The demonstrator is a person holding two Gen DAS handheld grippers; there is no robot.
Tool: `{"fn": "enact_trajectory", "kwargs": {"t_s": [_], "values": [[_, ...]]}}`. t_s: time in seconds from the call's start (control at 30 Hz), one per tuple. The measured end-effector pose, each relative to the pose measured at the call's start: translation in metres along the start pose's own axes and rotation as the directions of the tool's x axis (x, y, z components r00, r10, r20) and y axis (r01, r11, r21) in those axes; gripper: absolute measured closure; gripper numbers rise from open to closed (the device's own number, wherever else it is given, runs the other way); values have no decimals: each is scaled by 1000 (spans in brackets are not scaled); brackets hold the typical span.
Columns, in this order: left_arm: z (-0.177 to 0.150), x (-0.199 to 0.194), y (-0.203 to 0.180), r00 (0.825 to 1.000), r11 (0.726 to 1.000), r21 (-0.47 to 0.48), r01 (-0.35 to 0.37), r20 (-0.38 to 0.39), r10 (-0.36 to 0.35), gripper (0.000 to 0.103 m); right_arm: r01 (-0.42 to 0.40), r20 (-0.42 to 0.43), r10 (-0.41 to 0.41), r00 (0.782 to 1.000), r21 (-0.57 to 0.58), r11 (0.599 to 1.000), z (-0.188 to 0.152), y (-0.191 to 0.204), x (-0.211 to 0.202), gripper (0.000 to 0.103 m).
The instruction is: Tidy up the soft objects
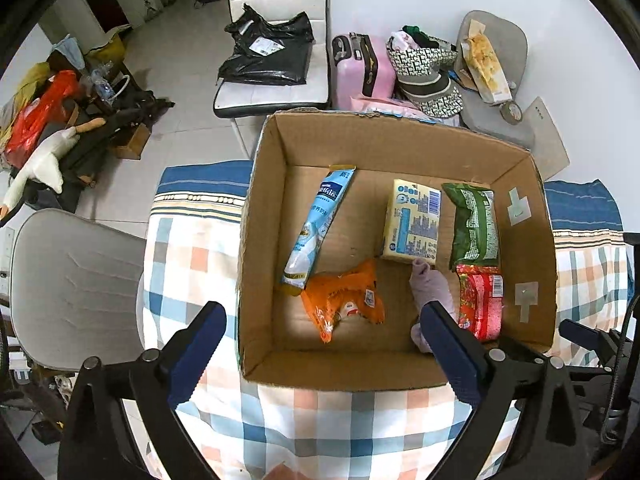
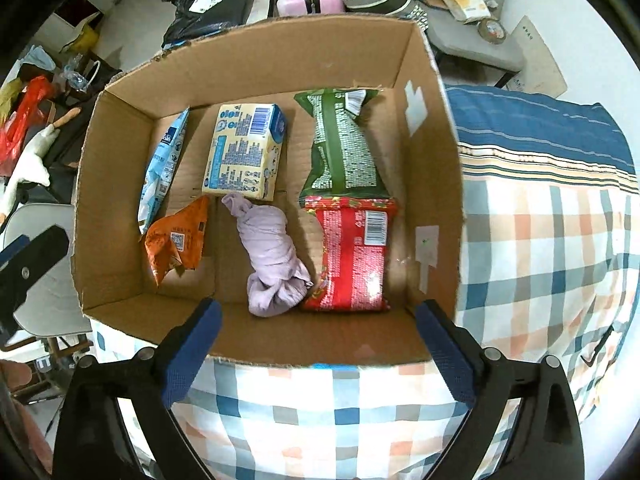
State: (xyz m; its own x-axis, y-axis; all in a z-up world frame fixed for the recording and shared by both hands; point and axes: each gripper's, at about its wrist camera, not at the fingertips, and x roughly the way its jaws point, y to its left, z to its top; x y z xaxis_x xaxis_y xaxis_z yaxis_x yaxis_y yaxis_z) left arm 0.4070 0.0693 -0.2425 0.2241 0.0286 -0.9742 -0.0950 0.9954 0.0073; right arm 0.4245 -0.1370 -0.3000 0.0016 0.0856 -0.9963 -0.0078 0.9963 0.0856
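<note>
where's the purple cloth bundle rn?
In the cardboard box, near its front wall: the purple cloth bundle lies between the orange packet and the red packet, just in front of the yellow box.

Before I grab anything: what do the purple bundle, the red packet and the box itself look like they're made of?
Purple bundle: soft knit fabric, matte, twisted and creased, probably rolled socks or cloth.
Red packet: thin plastic film, glossy, with glare patches and crimped ends.
Cardboard box: brown corrugated card, matte, rough torn rim and fold lines.

I see a brown cardboard box point(image 2: 120, 160) on a blue, orange and white checked cloth point(image 2: 540, 260); inside, a lilac cloth bundle point(image 2: 272, 252), red packet point(image 2: 352, 252), green packet point(image 2: 344, 148) and orange packet point(image 2: 176, 240).
</note>
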Motion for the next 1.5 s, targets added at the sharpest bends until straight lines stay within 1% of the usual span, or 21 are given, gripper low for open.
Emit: {"fn": "enact_trajectory", "kwargs": {"t_s": [0.17,0.23,0.37,0.57,0.6,0.8,1.0,1.1,1.27,1.5], "values": [[-14,-21,-1,999,1000,-26,11,41,-10,3,15,39,-16,999,4,1000,-12,-5,-16,3],[-21,-36,-2,998,999,-36,21,68,-18,3,13,57,-14,998,4,1000,-18,-6,-26,3],[-35,-67,-6,992,999,-36,11,124,-6,3,15,107,-14,994,-9,1000,-31,-7,-51,3],[-62,-120,-10,977,999,-38,-12,213,20,3,3,195,6,981,-43,999,-65,-4,-98,3],[-69,-133,-11,972,999,-39,-19,233,27,3,-3,208,12,978,-46,999,-71,-4,-107,3],[-100,-186,-13,951,999,-37,-27,308,37,3,-27,316,46,948,-65,998,-112,-7,-163,3],[-129,-229,-14,936,999,-44,-26,349,40,3,-34,404,68,912,-90,995,-155,-9,-216,3],[-140,-247,-16,930,998,-46,-32,365,46,3,-50,424,87,901,-98,994,-171,-13,-237,3],[-157,-272,-20,921,999,-37,-17,389,30,3,-48,457,98,884,-120,992,-193,-14,-265,3],[-170,-295,-22,904,999,-45,-29,426,46,3,-32,516,97,851,-134,990,-216,-15,-299,3]]}}
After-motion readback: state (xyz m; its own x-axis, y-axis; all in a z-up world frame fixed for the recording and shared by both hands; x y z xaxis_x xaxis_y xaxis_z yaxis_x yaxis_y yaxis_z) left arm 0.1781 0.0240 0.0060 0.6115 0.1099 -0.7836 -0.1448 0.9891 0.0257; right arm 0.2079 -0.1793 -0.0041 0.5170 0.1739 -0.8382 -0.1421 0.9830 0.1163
